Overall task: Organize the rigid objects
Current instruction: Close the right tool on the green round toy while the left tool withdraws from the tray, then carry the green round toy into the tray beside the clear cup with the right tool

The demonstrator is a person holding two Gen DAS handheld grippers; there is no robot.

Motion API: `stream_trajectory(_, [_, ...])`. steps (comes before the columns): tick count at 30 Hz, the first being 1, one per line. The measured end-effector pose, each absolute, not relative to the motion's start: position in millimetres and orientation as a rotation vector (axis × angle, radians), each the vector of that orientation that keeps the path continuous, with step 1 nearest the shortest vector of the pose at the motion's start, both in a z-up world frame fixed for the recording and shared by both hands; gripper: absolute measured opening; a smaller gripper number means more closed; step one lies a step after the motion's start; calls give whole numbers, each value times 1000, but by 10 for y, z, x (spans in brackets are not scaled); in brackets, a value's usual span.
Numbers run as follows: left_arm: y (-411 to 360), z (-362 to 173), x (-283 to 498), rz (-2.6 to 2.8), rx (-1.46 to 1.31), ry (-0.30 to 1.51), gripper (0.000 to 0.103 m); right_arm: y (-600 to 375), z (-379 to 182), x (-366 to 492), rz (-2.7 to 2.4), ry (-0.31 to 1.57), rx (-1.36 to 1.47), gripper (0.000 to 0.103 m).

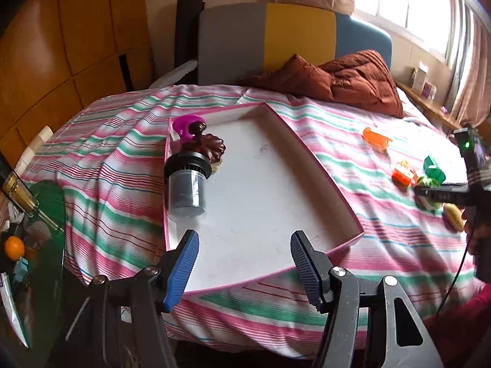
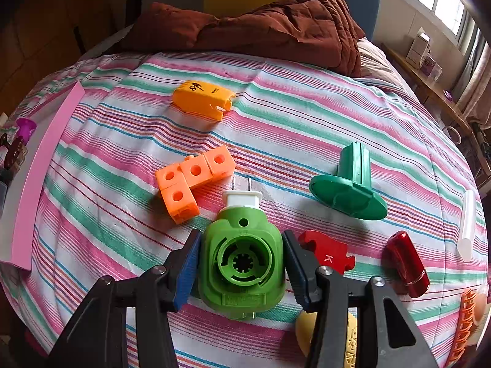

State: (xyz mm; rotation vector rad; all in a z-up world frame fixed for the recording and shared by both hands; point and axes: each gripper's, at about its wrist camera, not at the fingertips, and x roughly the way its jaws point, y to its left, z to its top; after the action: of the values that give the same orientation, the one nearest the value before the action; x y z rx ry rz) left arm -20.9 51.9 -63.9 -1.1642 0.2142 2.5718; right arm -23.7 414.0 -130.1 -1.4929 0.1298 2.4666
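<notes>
Green plastic fills the gap of my right tongs (image 2: 241, 268): a plug-in gadget (image 2: 241, 263) with a white two-pin plug at its far end, both blue pads pressed against its sides, low in the middle of the right wrist frame. It lies on the striped bedsheet (image 2: 122, 184). Just beyond it, slightly left, sit joined orange cubes (image 2: 191, 178); further up is an orange case (image 2: 202, 99). To the right stands a dark green flanged piece (image 2: 349, 190), and at lower right lie a red puzzle piece (image 2: 326, 253) marked K and a red cylinder (image 2: 408, 263), near each other but apart.

My left tongs (image 1: 244, 268) hang spread wide with nothing between them, at the bottom of the left wrist frame, over the near edge of a pink-rimmed white tray (image 1: 319, 181). In the tray's left side lie a grey cylinder with a black ribbed cap (image 1: 187, 187), a brown figure (image 1: 213, 148) and a purple piece (image 1: 184, 125), bunched together.
</notes>
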Motion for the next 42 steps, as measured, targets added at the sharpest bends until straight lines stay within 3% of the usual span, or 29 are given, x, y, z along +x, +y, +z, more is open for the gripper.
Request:
stream_trajectory(19, [314,-630,-233,2625,-1168,155,64,4143,-1277,-249,2432,147,-1457,52])
stream_trajectory(34, [-19,-718,-292,2680,-1212,52,64,3885,-696,-217,2510,125,-1256,52])
stream_trajectory(42, [-77,-705,-292,2693,-1203,32,64,3065,-362,-523,2760,117,-1263,52])
